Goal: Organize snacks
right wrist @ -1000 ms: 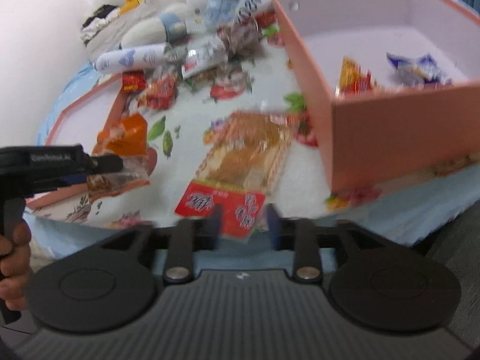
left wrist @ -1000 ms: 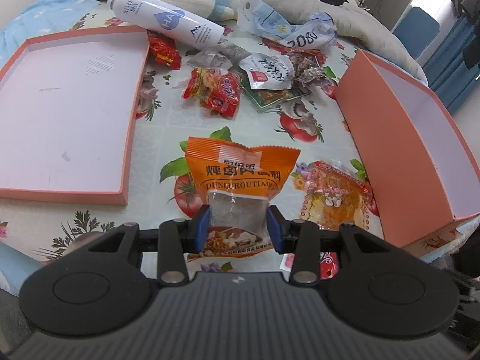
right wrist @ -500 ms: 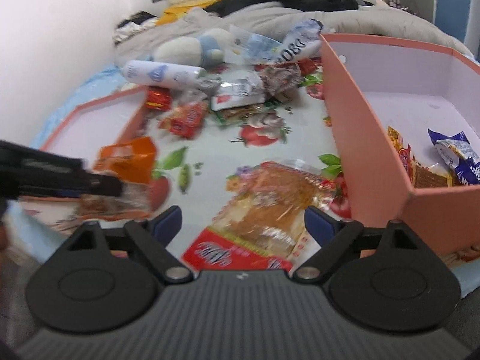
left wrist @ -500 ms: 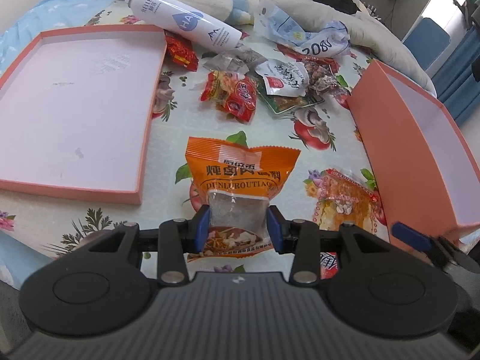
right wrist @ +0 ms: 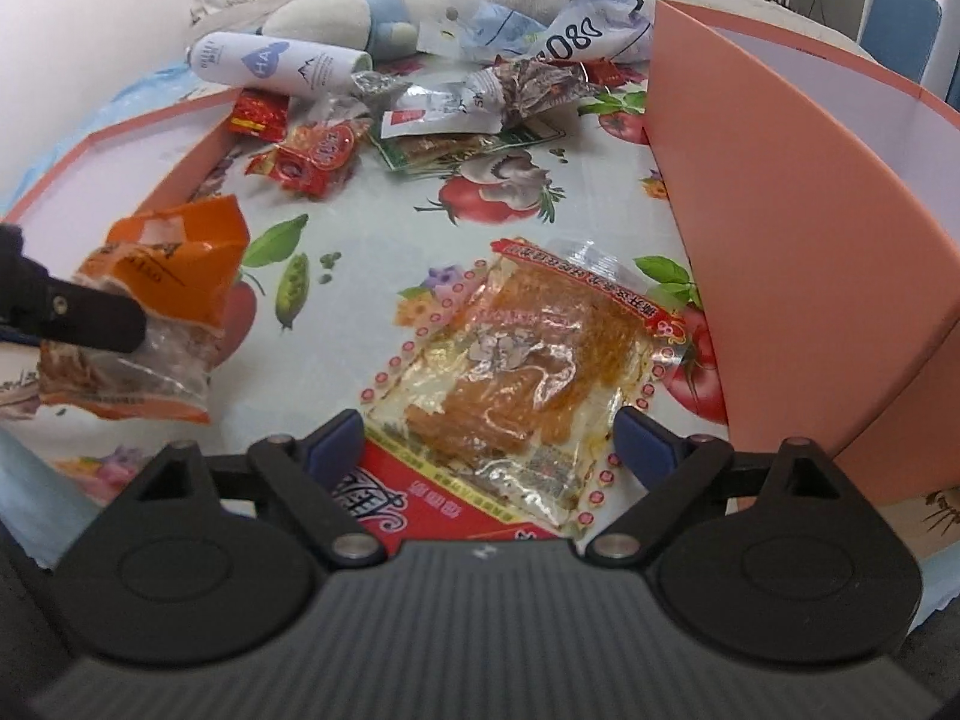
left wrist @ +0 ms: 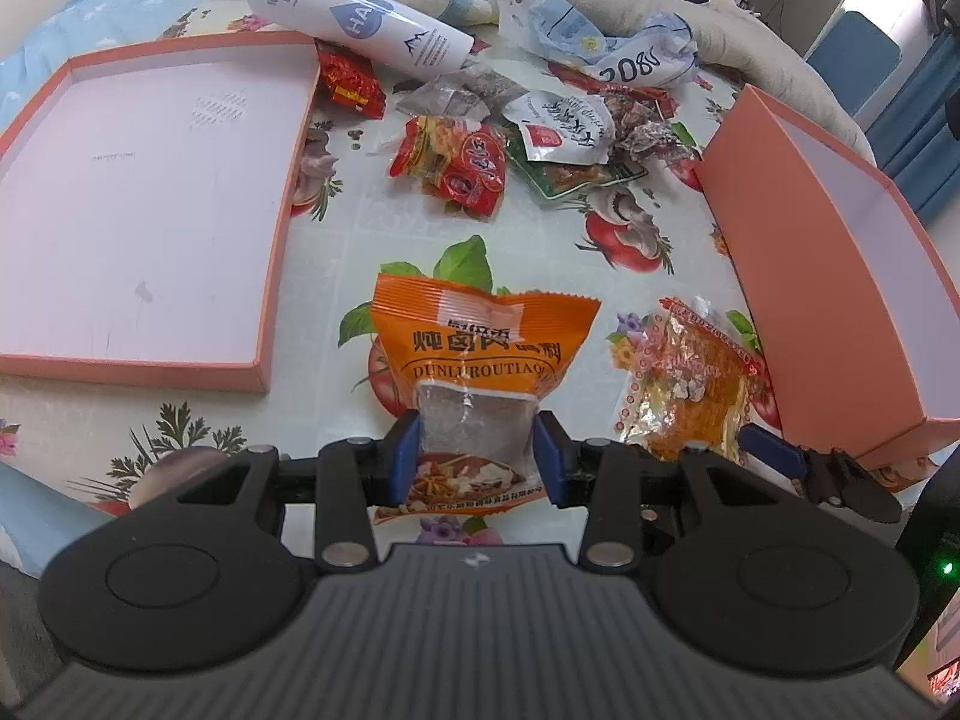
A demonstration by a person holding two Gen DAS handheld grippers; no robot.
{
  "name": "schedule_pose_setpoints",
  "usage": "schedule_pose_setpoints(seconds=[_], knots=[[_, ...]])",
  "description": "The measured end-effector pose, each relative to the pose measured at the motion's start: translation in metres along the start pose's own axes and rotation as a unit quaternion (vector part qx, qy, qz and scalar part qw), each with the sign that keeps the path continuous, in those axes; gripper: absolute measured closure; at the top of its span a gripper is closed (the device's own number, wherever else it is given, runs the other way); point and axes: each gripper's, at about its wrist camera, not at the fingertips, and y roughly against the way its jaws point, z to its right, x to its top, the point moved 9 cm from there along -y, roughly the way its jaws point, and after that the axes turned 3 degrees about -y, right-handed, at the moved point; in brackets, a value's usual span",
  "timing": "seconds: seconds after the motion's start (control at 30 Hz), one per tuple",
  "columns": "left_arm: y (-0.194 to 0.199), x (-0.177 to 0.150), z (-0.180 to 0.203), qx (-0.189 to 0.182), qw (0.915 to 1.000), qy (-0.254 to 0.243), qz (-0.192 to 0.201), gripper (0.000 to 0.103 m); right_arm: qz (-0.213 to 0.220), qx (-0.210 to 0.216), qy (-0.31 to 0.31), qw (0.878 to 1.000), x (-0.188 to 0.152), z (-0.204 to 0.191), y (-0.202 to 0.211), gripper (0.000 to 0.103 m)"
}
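My left gripper [left wrist: 477, 456] is shut on an orange snack bag [left wrist: 480, 348] and holds it above the tablecloth; the bag also shows at the left of the right wrist view [right wrist: 162, 276]. My right gripper [right wrist: 489, 450] is open, its fingers on either side of a clear packet of orange dried snack [right wrist: 528, 378] lying flat beside the deep pink box [right wrist: 810, 228]. That packet [left wrist: 690, 384] and box [left wrist: 840, 252] show at the right of the left wrist view.
A shallow pink lid [left wrist: 138, 192] lies at the left. Farther back are red snack packs [left wrist: 456, 162], a white bottle [left wrist: 360, 24], crumpled wrappers [left wrist: 570, 132] and a plush toy [right wrist: 336, 18]. Bedding lies behind.
My right gripper has opened and moved down over the clear packet. My left gripper still holds the orange bag and has shifted slightly forward.
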Motion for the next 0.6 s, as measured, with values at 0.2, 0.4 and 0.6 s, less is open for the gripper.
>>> schedule_pose_setpoints(seconds=[0.2, 0.4, 0.6], knots=[[0.001, 0.002, 0.000, 0.002, 1.0000, -0.004, 0.001, 0.057, -0.001, 0.011, 0.009, 1.000, 0.006, 0.000, 0.003, 0.045], [0.006, 0.006, 0.003, 0.001, 1.0000, -0.006, 0.005, 0.057, -0.004, 0.013, 0.006, 1.000, 0.012, 0.002, 0.008, 0.082], [0.014, 0.013, 0.004, 0.001, 0.9999, -0.005, 0.011, 0.057, -0.005, 0.028, -0.010, 1.000, 0.018, 0.004, 0.018, 0.092]])
